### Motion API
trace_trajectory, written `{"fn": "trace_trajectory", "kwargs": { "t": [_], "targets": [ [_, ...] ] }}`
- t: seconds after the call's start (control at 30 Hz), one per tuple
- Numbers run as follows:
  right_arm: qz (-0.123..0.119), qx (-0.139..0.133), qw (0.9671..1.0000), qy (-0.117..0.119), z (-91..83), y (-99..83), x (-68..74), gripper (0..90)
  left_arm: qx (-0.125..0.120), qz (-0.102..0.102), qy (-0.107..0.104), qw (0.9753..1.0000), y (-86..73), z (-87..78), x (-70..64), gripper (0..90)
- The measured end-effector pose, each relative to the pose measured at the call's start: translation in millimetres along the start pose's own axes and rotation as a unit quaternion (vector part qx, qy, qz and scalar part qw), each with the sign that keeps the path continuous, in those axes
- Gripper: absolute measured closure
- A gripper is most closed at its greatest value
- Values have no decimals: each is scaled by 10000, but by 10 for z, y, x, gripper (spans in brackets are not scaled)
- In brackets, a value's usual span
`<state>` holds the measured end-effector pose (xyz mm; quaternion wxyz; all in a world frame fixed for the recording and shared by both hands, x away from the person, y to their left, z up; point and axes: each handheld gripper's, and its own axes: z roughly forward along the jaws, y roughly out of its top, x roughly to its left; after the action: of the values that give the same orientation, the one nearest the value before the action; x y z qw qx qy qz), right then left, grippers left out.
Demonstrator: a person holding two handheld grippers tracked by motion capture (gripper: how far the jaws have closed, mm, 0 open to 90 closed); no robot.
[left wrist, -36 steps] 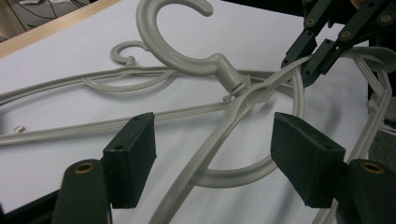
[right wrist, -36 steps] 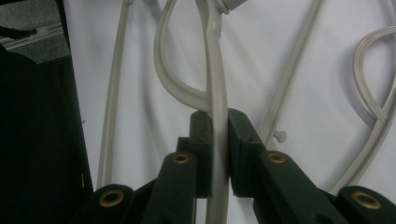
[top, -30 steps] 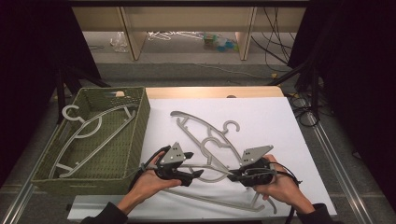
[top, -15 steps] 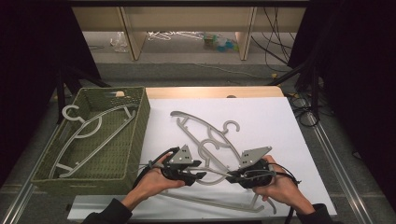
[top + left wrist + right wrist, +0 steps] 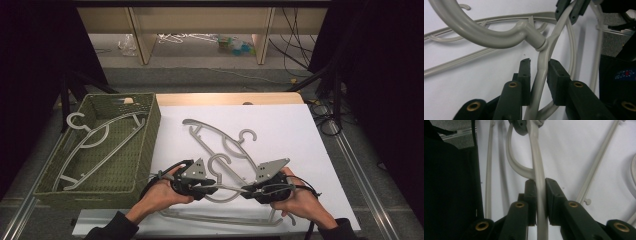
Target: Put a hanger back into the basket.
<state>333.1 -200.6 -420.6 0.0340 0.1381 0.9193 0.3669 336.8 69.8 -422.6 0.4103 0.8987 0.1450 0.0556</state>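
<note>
A grey plastic hanger stretches between my two grippers near the table's front edge. My left gripper has its jaws closed around one arm of the hanger, just below the neck and hook; the left gripper meets that arm at a slant. My right gripper is shut on the hanger's other arm, and the pads of the right gripper press it from both sides. A hand holds each gripper.
A green woven basket at the left holds one grey hanger. Other grey hangers lie crossed on the white tabletop behind the grippers, and a long hanger bar lies by the front edge. Shelving and cables stand beyond the table.
My left gripper has moved right and a little nearer, reaching the hanger arm and closing around it. The right gripper has kept its hold in about the same place.
</note>
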Motion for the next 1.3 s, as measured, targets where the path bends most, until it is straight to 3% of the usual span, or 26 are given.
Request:
{"fn": "trace_trajectory", "kwargs": {
  "t": [0.13, 0.2, 0.3, 0.43, 0.6, 0.63, 0.67, 0.83, 1.03, 1.07, 1.13, 1.3],
  "targets": [
    [20, -41, 10000, -30, -6, -6, -15, 781, 70, 45, -42, 10000, 15, -32, -40, 762],
    [66, -38, 10000, -52, -15, -11, -20, 755, 121, -71, -149, 9998, 21, -47, -73, 785],
    [118, -100, 9999, -33, -11, -20, -25, 737, 150, -51, -199, 9997, 31, -69, -96, 806],
    [209, -198, 9996, -10, -15, -31, -46, 717, 166, -120, -159, 9997, 43, -108, -117, 808],
    [470, -360, 9982, -127, -40, 1, -47, 542, 233, -179, -39, 9996, 30, -148, -63, 807],
    [499, -394, 9978, -203, -46, 9, -42, 512, 192, -305, 1, 9994, 21, -148, -59, 808],
    [582, -510, 9965, -331, -65, 29, -41, 454, 195, -320, 8, 9993, 19, -152, -51, 808],
    [685, -698, 9938, -531, -110, 40, -56, 394, 150, -440, 115, 9989, 17, -200, -9, 808],
    [805, -920, 9898, -733, -166, 45, -52, 368, 106, -575, 256, 9980, 14, -315, 88, 807],
    [847, -1016, 9876, -848, -203, 59, -24, 360, 29, -635, 278, 9976, 16, -339, 96, 808],
    [831, -1049, 9871, -884, -216, 66, -9, 360, 58, -602, 297, 9977, 23, -385, 123, 808],
    [838, -1256, 9840, -945, -285, 81, 71, 354, -107, -805, 431, 9958, 41, -497, 181, 807]
  ]
}}
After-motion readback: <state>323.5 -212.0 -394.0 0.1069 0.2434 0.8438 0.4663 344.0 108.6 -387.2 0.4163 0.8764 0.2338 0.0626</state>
